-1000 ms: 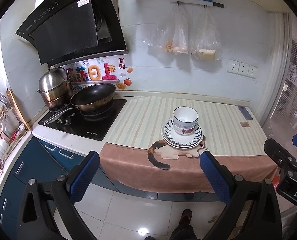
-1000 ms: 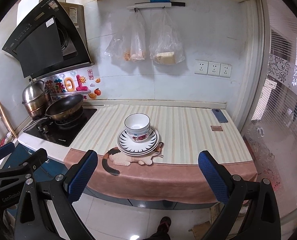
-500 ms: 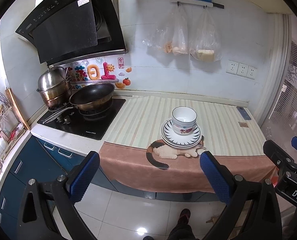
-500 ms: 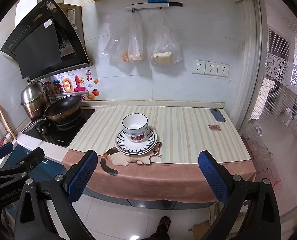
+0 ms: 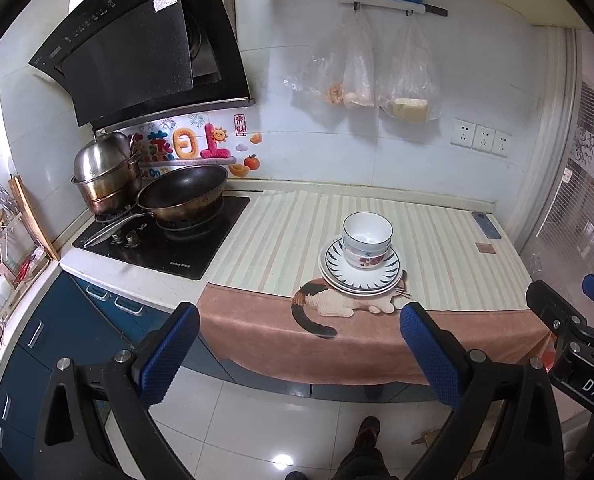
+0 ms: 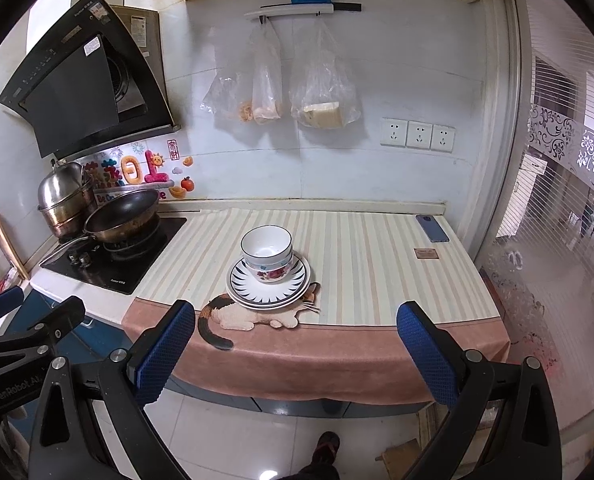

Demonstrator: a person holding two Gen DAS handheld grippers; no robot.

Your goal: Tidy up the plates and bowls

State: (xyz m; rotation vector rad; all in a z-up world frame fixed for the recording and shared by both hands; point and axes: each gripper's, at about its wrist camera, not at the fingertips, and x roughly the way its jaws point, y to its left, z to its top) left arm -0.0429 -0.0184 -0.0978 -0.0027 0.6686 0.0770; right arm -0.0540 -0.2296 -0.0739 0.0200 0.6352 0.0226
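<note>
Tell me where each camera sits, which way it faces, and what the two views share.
Left wrist: on the open left gripper, back from the counter over the floor, facing the stove wall; the right gripper and a shoe show.
Right wrist: on the open right gripper, facing the same wall from further right; the left gripper shows.
Shared: stacked bowls on plates, wok, phone.

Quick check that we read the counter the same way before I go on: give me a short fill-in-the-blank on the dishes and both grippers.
1. The bowls sit nested on top of the stacked ____.
2. The plates partly cover the ____ pictured on the cloth.
3. The left gripper and right gripper both have their jaws ____ and hold nothing.
4. The black pan rests on the ____.

Missing words: plates; cat; open; stove
</note>
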